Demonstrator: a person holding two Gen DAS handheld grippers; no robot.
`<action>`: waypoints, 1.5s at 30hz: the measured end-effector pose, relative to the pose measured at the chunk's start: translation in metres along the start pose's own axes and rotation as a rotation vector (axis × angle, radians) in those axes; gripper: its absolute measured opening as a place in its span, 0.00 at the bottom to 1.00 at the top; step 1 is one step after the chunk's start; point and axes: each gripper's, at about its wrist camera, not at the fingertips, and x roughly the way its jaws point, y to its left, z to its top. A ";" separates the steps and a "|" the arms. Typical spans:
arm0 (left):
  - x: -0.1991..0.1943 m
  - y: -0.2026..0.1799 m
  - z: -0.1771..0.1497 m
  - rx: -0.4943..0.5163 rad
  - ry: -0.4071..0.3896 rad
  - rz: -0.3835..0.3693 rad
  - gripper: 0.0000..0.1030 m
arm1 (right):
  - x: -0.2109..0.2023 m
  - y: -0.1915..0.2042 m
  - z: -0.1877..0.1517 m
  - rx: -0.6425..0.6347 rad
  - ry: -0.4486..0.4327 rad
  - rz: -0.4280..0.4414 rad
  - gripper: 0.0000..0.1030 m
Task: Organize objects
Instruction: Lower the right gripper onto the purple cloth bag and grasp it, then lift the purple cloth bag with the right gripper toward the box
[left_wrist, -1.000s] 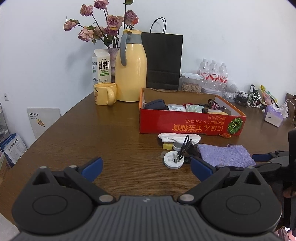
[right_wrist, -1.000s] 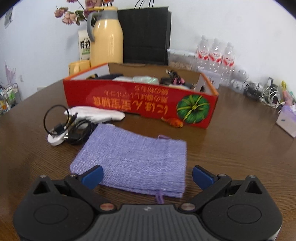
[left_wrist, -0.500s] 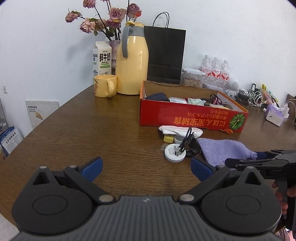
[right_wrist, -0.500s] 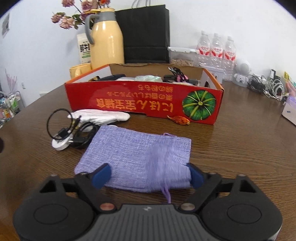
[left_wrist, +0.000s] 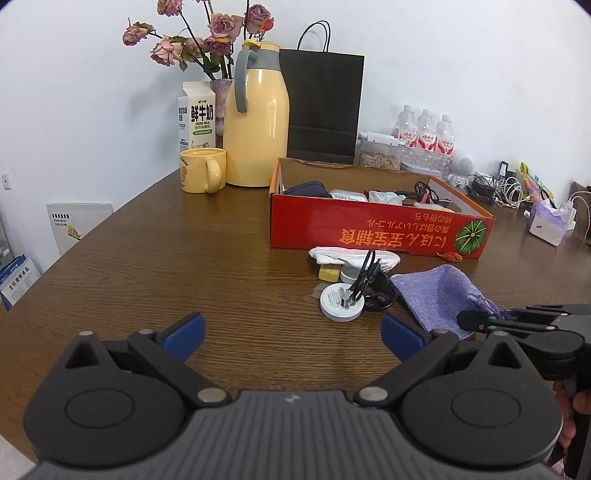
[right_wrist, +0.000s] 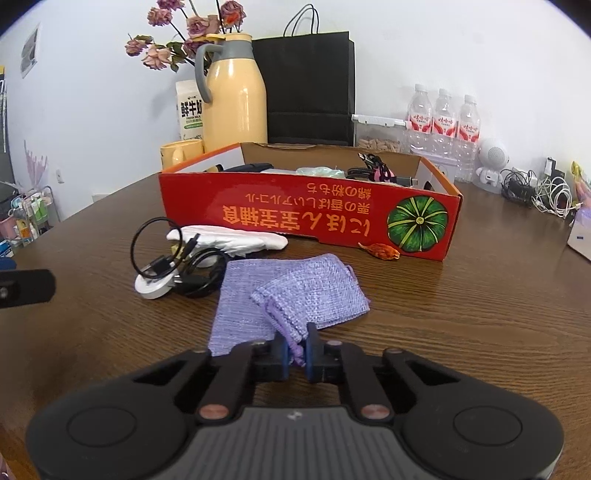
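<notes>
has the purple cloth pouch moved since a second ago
Yes. The purple pouch lay flat before; now its near edge is bunched and lifted between the right gripper pads, pulled toward the camera, away from the red box.

The left tool (left_wrist: 291, 330) hangs over the wooden tabletop (left_wrist: 166, 266) with its blue pads wide apart and bare. At the right edge, the right tool (left_wrist: 480, 318) pinches the purple pouch (left_wrist: 439, 288), beside a white puck (left_wrist: 341, 302) with black cable, before the red box (left_wrist: 369, 230).
</notes>
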 end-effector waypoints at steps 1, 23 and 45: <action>0.001 0.000 0.000 0.000 -0.001 0.000 1.00 | 0.000 -0.001 0.000 0.011 -0.003 0.008 0.05; 0.082 -0.031 0.084 -0.004 0.079 -0.046 1.00 | -0.041 -0.049 0.035 0.128 -0.196 0.063 0.05; 0.178 -0.088 0.095 0.182 0.393 0.005 1.00 | -0.029 -0.106 0.037 0.233 -0.253 0.128 0.05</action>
